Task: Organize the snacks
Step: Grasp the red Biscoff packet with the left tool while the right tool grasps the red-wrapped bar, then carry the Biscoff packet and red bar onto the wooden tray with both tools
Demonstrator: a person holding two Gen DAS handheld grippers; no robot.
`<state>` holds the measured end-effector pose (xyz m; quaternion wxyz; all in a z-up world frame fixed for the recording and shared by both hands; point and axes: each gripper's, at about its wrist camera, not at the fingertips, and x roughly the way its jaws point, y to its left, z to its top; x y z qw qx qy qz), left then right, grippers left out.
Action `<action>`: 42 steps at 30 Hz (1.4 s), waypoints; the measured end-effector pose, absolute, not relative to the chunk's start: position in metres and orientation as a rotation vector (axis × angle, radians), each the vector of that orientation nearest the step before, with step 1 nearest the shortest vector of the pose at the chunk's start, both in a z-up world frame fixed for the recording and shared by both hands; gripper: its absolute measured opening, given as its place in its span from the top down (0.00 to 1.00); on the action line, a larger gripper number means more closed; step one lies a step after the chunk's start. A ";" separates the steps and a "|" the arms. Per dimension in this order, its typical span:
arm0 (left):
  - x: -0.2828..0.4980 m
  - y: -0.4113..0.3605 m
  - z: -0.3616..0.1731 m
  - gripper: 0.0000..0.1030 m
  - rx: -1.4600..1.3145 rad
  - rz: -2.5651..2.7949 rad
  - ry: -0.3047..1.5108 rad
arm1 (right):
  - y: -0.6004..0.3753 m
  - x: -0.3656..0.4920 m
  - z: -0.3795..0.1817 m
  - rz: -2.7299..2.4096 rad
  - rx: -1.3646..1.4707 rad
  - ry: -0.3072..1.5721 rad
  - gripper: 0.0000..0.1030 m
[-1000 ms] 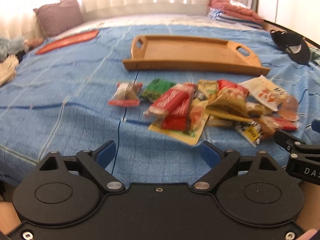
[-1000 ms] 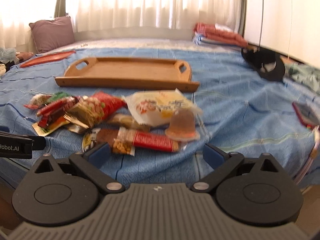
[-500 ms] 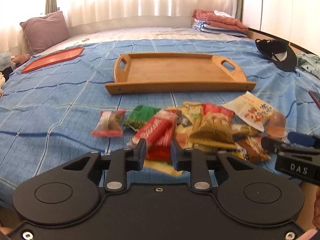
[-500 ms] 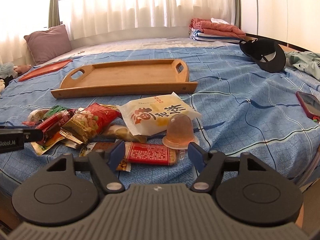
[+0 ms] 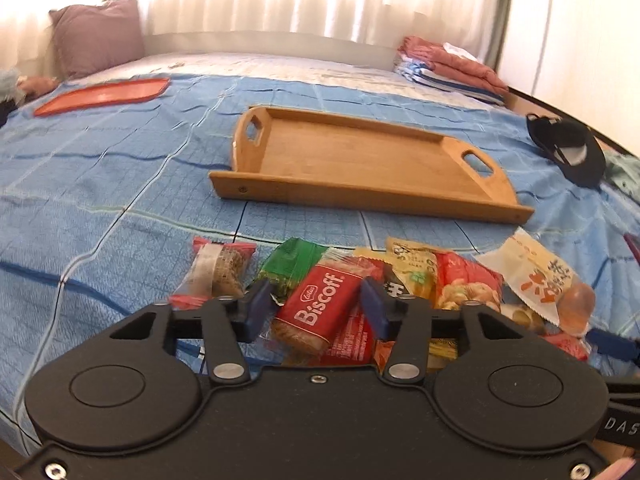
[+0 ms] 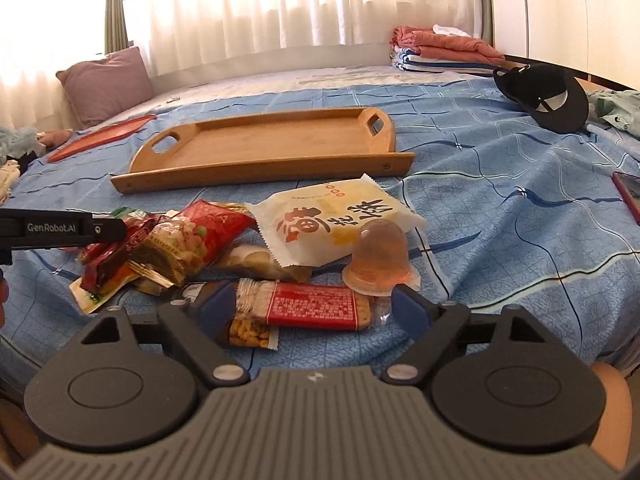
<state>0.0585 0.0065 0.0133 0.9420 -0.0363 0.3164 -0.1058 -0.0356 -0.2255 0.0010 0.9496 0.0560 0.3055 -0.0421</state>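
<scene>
Snacks are lying in one loose heap on the blue quilted bed, just in front of a single wooden tray that is sitting bare, its two cut-out handles at the ends. Roughly a dozen crinkly foil and plastic packets are overlapping; an exact count is not possible. One red Biscoff pack, one green packet and one clear-ended bar are lying at the heap's left. One white pillow-shaped pack, one domed jelly cup and one long red bar are lying at its right.

The left claw is hanging over the Biscoff pack, its jaws partway apart and opening, the pack between them but not pinched. The right claw is straddling the red bar lengthwise, its jaws wide and opening, pads not pressing on it.

Further back are one flat orange tray, one mauve pillow, one black cap and one stack of folded cloth. Only the right view is showing the red bar and a phone's edge; only the left view is showing the Biscoff lettering.
</scene>
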 end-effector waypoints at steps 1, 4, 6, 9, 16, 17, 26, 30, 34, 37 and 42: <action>0.059 0.008 0.012 0.47 -0.096 -0.222 0.651 | -0.226 -0.034 0.001 -0.086 0.117 0.623 0.12; 0.059 0.007 0.007 0.51 -0.142 -0.260 0.688 | -0.227 -0.033 0.001 -0.074 0.119 0.627 0.19; 0.056 0.001 0.003 0.58 -0.099 -0.277 0.706 | -0.227 -0.035 0.002 -0.066 0.114 0.626 0.24; 0.046 -0.008 0.004 0.69 -0.038 -0.295 0.676 | -0.226 -0.041 0.003 -0.054 0.109 0.619 0.27; 0.027 -0.009 0.017 0.68 -0.092 -0.323 0.695 | -0.229 -0.049 0.008 -0.058 0.114 0.605 0.32; 0.024 -0.008 0.019 0.68 -0.098 -0.315 0.689 | -0.230 -0.050 0.008 -0.058 0.115 0.604 0.32; 0.031 -0.001 0.018 0.51 -0.150 -0.295 0.686 | -0.229 -0.050 0.001 -0.130 0.094 0.602 0.22; 0.038 -0.003 0.012 0.68 -0.149 -0.273 0.707 | -0.223 -0.052 -0.002 -0.145 0.038 0.587 0.28; 0.034 -0.007 0.012 0.69 -0.123 -0.265 0.693 | -0.225 -0.054 0.001 -0.115 0.039 0.593 0.35; 0.029 -0.008 0.017 0.69 -0.105 -0.264 0.676 | -0.225 -0.057 0.004 -0.117 0.036 0.587 0.36; 0.025 -0.005 0.031 0.69 -0.102 -0.254 0.644 | -0.224 -0.063 0.015 -0.123 0.031 0.547 0.37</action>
